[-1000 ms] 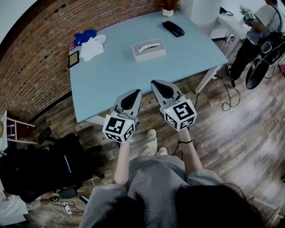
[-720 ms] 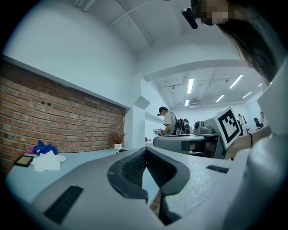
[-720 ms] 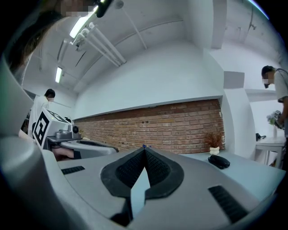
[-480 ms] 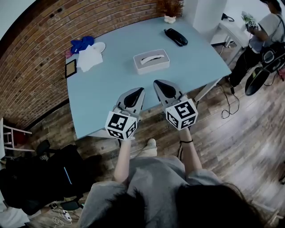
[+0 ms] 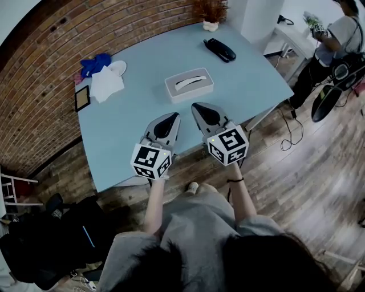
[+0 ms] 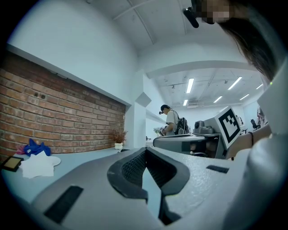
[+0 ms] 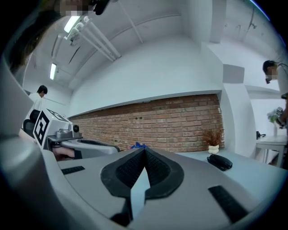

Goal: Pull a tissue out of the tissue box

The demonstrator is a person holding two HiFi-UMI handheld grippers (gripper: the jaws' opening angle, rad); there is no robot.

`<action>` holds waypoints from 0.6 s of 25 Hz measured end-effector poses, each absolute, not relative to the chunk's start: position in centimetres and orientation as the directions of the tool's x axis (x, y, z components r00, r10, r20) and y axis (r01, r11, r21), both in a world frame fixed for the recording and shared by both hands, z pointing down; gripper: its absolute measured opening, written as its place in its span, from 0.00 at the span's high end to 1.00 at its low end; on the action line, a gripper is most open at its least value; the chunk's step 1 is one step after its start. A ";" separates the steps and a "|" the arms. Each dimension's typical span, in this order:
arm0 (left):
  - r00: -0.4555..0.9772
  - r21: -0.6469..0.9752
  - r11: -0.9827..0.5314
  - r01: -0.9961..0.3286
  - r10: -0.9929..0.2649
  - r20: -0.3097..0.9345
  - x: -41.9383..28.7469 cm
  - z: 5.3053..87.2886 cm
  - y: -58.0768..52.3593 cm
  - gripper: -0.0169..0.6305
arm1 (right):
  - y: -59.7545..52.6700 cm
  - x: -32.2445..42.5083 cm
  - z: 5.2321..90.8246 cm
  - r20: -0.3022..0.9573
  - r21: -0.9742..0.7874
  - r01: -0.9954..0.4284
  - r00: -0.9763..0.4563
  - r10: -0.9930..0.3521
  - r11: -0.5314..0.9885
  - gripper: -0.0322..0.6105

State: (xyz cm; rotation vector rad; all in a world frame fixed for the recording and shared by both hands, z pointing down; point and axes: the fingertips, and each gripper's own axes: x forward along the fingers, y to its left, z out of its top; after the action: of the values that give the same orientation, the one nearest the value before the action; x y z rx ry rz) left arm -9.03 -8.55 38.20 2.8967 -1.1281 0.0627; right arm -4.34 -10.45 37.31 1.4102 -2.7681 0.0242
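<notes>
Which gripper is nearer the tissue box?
The right gripper: in the head view its shut jaws stop just short of the tissue box, while the left gripper sits slightly farther back and to its left.

Counting two tools, the left tool [image 5: 172, 117] and the right tool [image 5: 195, 106], hovering side by side over the near edge of one bench [image 5: 256, 74]. Lying just ahead of both: one tissue box [image 5: 189, 85]. Sitting farther ahead of the right tool: one black oblong object [image 5: 220, 50] and one potted plant [image 5: 210, 14]. Resting ahead and left of the left tool: one white cloth [image 5: 106, 84], one blue cloth [image 5: 94, 63], one white dish [image 5: 118, 67], one dark frame [image 5: 82, 98]. Standing far right of the right tool: one other person [image 5: 336, 34].
</notes>
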 end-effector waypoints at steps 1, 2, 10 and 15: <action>0.736 0.016 -0.737 -0.676 -0.674 0.051 -9.0 38.3 -8.9 0.97 | -10.8 -4.3 37.4 0.039 0.002 -0.810 -0.586 -0.809 0.587 0.95; 0.737 0.016 -0.737 -0.675 -0.674 0.055 -9.0 38.4 -9.2 0.97 | -11.1 -4.3 37.5 0.042 0.000 -0.810 -0.586 -0.809 0.586 0.95; 0.717 0.047 -0.716 -0.697 -0.694 0.071 -8.6 39.2 -12.1 0.97 | -14.2 -3.9 38.2 0.069 -0.009 -0.792 -0.610 -0.790 0.611 0.95; 0.691 0.072 -0.687 -0.723 -0.719 0.072 -7.8 39.5 -14.5 0.97 | -16.7 -3.1 38.6 0.103 0.005 -0.765 -0.641 -0.761 0.644 0.95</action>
State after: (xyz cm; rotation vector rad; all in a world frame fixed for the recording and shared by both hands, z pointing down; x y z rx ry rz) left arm -7.79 -14.49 39.45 2.8013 -1.1979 0.0584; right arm -3.11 -16.71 38.64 1.2845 -2.7612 0.0591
